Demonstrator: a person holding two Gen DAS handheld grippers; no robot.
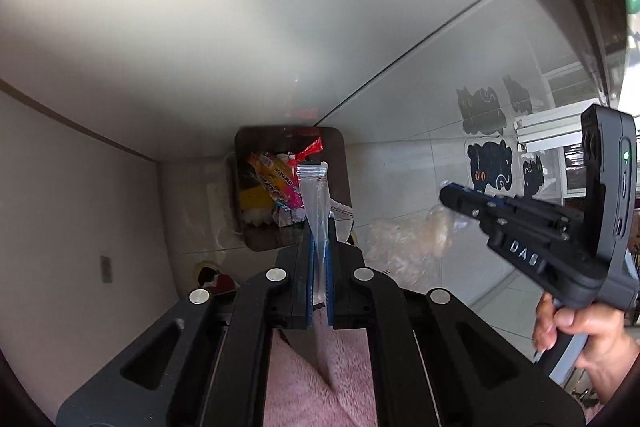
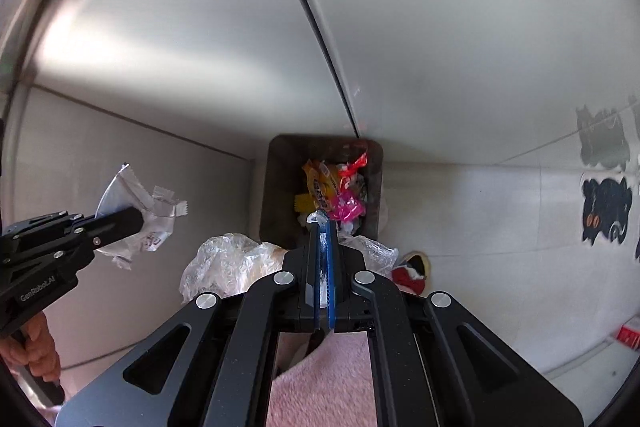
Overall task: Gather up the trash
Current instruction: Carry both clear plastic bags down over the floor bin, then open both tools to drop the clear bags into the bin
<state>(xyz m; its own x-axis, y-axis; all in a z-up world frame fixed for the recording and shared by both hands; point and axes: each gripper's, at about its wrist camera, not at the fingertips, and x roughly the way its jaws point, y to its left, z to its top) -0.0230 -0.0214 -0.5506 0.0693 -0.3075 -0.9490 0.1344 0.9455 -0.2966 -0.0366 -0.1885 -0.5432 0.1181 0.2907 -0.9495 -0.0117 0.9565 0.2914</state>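
Left gripper (image 1: pixel 319 247) points steeply down at a dark bin (image 1: pixel 340 155) on the tiled floor (image 1: pixel 420 163), standing in the corner where the wall meets a cabinet. Jaws closed on a clear zip bag (image 1: pixel 316 195), which sticks out past the tips right over the bin's opening. In the right wrist view the same gripper (image 2: pixel 136 219) shows crumpled clear wrappers (image 2: pixel 132 203) in its grip.

Right gripper (image 2: pixel 324 239) also points down at the bin (image 2: pixel 280 155), jaws pinched together on a small scrap of clear wrapper (image 2: pixel 318 215), probably plastic; it's mostly hidden between the blue pads (image 2: pixel 331 267).

Bin already holds candy wrappers (image 2: pixel 320 187): yellow, pink, red. A crumpled clear plastic bag (image 2: pixel 228 263) lies on the floor just beside the bin's near edge. A hand (image 1: pixel 580 335) grips the right gripper's handle.
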